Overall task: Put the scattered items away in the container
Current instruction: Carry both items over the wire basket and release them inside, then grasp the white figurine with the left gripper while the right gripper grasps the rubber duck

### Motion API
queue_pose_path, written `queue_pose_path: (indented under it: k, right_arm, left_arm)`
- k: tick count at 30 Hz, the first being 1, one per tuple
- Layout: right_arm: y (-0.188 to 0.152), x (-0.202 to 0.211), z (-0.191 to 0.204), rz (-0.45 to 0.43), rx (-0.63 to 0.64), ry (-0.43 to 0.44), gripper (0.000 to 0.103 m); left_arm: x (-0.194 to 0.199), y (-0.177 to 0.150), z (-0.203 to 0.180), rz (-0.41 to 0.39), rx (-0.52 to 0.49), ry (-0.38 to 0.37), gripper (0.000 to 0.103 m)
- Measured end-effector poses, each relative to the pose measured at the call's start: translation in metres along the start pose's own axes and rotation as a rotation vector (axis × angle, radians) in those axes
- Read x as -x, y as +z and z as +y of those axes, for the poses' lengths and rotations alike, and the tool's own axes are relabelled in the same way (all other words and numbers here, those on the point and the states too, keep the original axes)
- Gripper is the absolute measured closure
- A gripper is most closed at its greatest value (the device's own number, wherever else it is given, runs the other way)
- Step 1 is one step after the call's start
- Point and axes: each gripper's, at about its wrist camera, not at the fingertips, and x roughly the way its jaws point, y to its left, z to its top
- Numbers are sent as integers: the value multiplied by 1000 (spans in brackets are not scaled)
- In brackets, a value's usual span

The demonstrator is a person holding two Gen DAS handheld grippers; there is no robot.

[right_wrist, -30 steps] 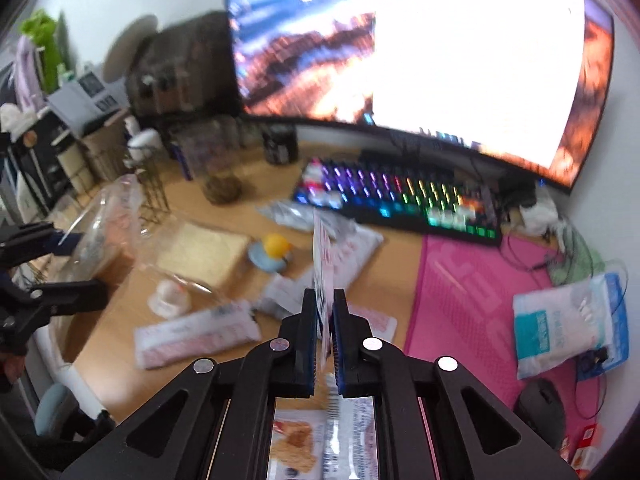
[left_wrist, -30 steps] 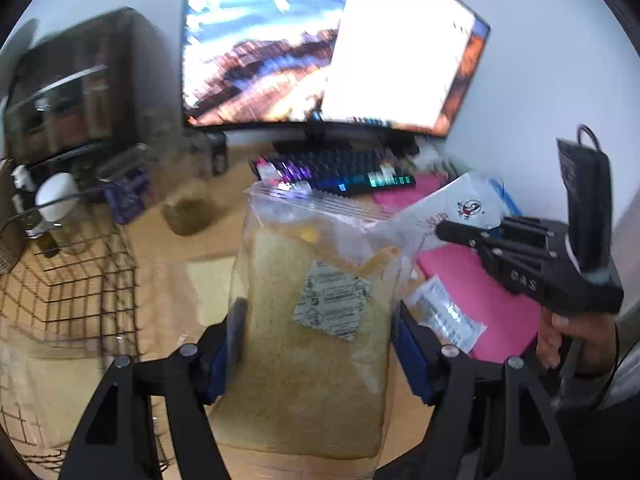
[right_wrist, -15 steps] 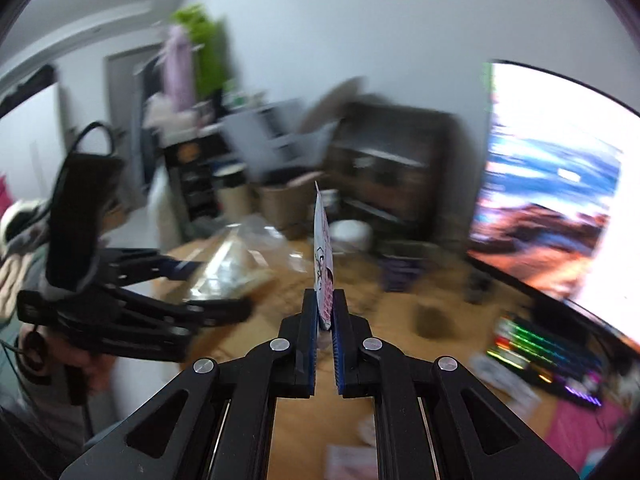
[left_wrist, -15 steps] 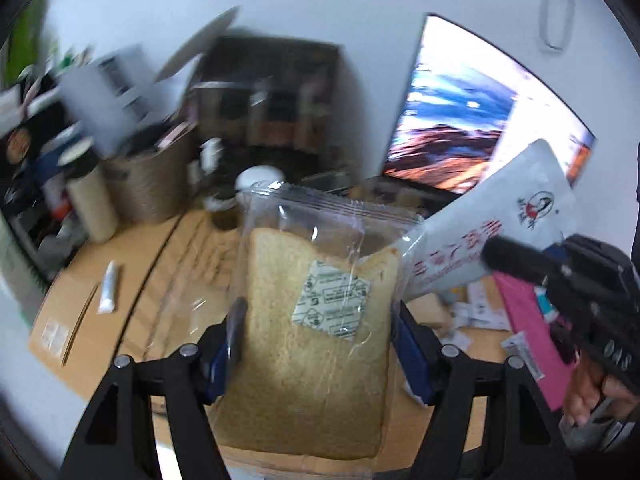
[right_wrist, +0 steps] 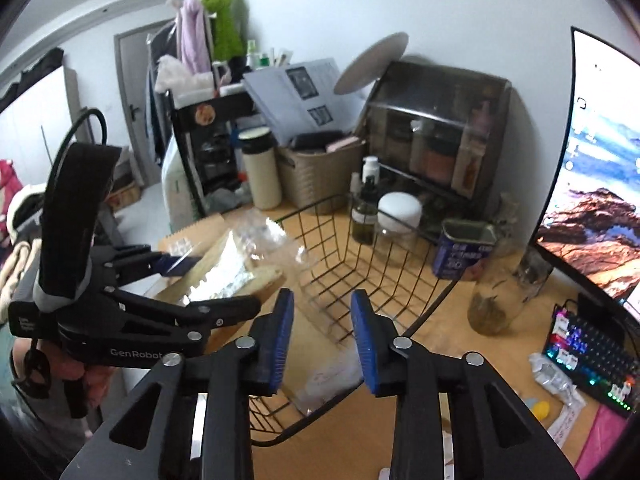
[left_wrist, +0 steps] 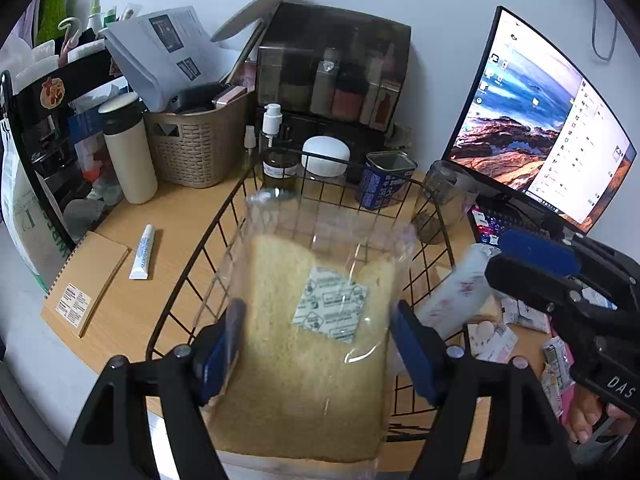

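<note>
My left gripper [left_wrist: 316, 336] is shut on a clear bag of sliced bread [left_wrist: 304, 344] and holds it over the black wire basket [left_wrist: 208, 240]. In the right wrist view the bread bag [right_wrist: 236, 268] hangs at the basket's [right_wrist: 360, 248] left rim in the left gripper [right_wrist: 208, 280]. My right gripper [right_wrist: 322, 336] is open and empty above the basket's near side. A white snack packet [right_wrist: 328, 380] lies inside the basket below it; it also shows in the left wrist view [left_wrist: 456, 292], beside the right gripper [left_wrist: 536, 260].
Behind the basket stand a pump bottle [left_wrist: 276, 152], a white jar [left_wrist: 324, 156], a blue tin [left_wrist: 384, 180] and a glass jar [right_wrist: 504, 300]. A tube [left_wrist: 142, 252] and notebook [left_wrist: 84, 284] lie left. Loose packets [left_wrist: 520, 316], keyboard [right_wrist: 592, 356] and monitor [left_wrist: 536, 128] are right.
Both grippers swung left from the keyboard area to the wire basket. My right gripper opened and let go of the white packet, which now lies in the basket. The left still holds the bread.
</note>
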Motion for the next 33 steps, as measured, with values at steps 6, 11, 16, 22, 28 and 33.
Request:
queue_pose_path:
  k: [6, 11, 16, 22, 28, 33]
  right_arm:
    - [-6, 9, -12, 7, -29, 0, 66]
    - [-9, 32, -26, -30, -52, -11, 66]
    - [-16, 80, -44, -162, -73, -80, 51]
    - [-34, 141, -62, -324, -74, -247, 38]
    - [-69, 155, -93, -212, -139, -133, 38]
    - [-104, 169, -122, -164, -126, -274, 38]
  left_arm:
    - [0, 3, -12, -18, -46, 55, 24]
    - [2, 8, -25, -25, -54, 35, 24]
    - [7, 6, -52, -21, -86, -48, 24]
    - [11, -4, -111, -15, -189, -147, 24]
    - [-11, -23, -177, 52, -319, -205, 24]
    - [-47, -40, -216, 134, -374, -197, 24]
